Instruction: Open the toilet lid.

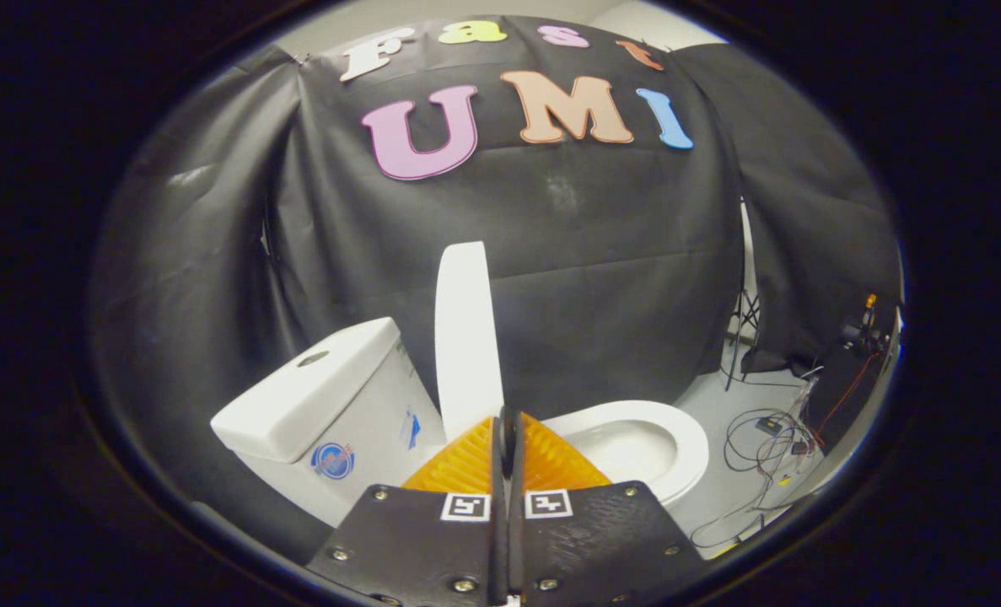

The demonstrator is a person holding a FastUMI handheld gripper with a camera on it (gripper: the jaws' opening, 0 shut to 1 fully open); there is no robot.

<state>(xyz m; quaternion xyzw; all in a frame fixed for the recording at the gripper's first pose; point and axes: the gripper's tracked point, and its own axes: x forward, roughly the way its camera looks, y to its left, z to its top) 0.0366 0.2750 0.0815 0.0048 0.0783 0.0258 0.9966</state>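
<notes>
**Toilet lid stands raised just beyond the closed fingers**

The gripper [506, 438] has its two fingers pressed together, with only a thin dark slit between them, and nothing is held between them. The two ridged pads [466, 464] lie side by side and meet along the middle line.

Just ahead of the fingertips stands the white plastic toilet lid [465, 337]. It is raised, almost upright, and seen nearly from its edge as a tall narrow shape with a rounded top. Its lower part goes down behind the finger pads, a little to the left of the fingertips. If the tips touch the lid, I cannot tell.

To the left of the fingers and of the lid is the white ceramic tank [331, 405] with a flat cover, a round button on top and a round blue sticker on its front. To the right of the fingers, the white oval toilet seat [677, 438] lies flat around the open bowl.

Further beyond, on the right side, loose thin cables [761, 447] lie on the pale floor [719, 396], well apart from the fingers.
</notes>
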